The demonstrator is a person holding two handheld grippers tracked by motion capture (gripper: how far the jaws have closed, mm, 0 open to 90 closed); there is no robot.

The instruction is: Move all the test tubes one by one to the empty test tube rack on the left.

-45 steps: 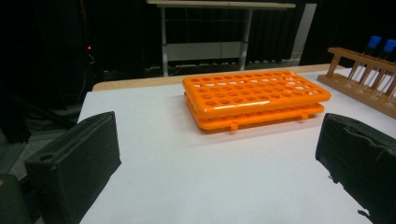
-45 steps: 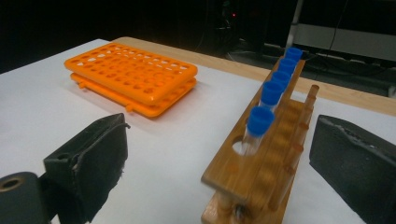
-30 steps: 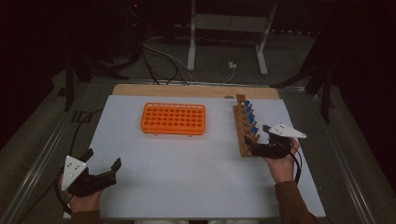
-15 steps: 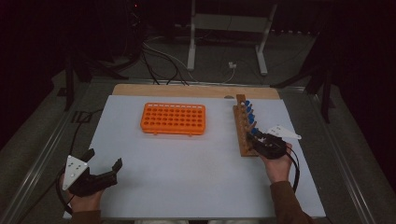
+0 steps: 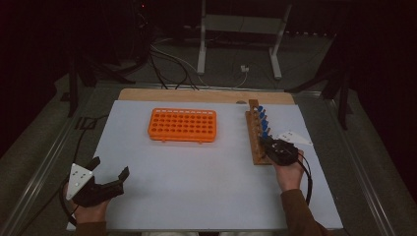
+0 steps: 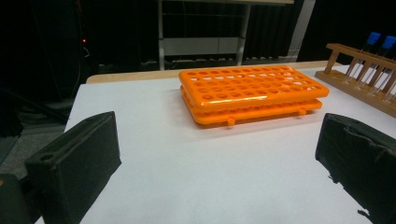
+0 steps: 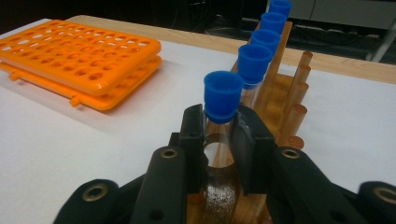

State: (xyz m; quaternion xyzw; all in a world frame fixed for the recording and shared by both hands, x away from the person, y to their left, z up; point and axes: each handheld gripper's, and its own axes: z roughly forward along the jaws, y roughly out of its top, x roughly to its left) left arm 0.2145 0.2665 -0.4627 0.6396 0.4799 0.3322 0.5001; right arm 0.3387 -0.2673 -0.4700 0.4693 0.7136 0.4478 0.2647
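A wooden tube rack (image 5: 254,129) stands at the right of the white mat with several blue-capped test tubes in a row. My right gripper (image 5: 268,143) is at the rack's near end. Its jaws have just been closing and now press on the glass of the nearest blue-capped tube (image 7: 223,95), just under the cap, with the tube still upright in the wooden rack (image 7: 289,93); the right gripper (image 7: 218,126) is shut on it. An orange tube rack (image 5: 183,124) lies empty at the middle back. My left gripper (image 5: 110,165) rests open at the near left, nothing between its jaws.
The white mat (image 5: 196,172) covers a wooden board whose far edge shows behind it. The orange rack (image 6: 250,91) lies ahead of the left gripper (image 6: 219,140). Cables and metal stand legs (image 5: 201,44) sit on the floor beyond the table.
The right gripper's jaws went from wide open to shut around the nearest blue-capped tube, shifting slightly in toward the wooden rack. The left gripper stayed still.
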